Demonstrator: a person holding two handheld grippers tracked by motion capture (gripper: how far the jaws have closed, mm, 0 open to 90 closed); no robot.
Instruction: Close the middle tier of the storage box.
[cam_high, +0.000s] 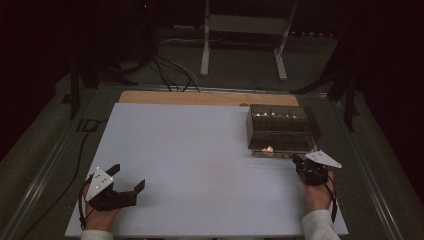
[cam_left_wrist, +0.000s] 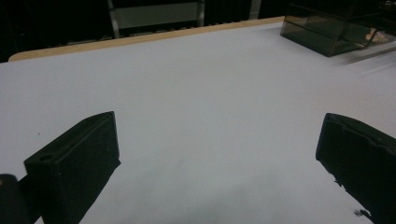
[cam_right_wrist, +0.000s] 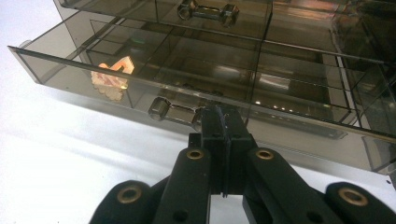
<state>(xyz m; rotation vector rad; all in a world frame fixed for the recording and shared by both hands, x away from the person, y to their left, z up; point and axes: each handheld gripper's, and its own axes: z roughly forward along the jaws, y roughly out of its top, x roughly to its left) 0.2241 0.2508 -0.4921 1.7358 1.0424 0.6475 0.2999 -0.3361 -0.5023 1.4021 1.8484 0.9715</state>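
White board covers the surface (cam_high: 200, 165), with a strip of bare wood along its far edge at 12 o'clock. Most of that white area lies bare from the centre out to 9 o'clock, giving wide room to move.

At about 2 o'clock stands a smoky clear plastic drawer box (cam_high: 280, 127), close to the right edge of the board. Its lower drawer (cam_right_wrist: 140, 79) is pulled out toward the near side, and a small orange-pink object (cam_right_wrist: 112, 74) lies in the drawer's left compartment as the right gripper view shows it. The upper drawer's metal handle (cam_right_wrist: 208, 11) sits flush above.

The right hand-held gripper (cam_high: 300, 161) is at 4 o'clock, right against the drawer front. Its jaws are pressed together on the lower drawer's metal handle (cam_right_wrist: 175, 112), clenched at that handle's right end. The person's right hand (cam_high: 318, 195) and a pale sleeve come in from the near edge behind it.

The left hand-held gripper (cam_high: 127, 180) rests at 8 o'clock near the front-left corner of the board, jaws spread wide and released, with bare white between them. Its cable trails off the left edge.

Beyond the far edge, cables and a pale metal frame (cam_high: 245, 35) stand on the dark floor.
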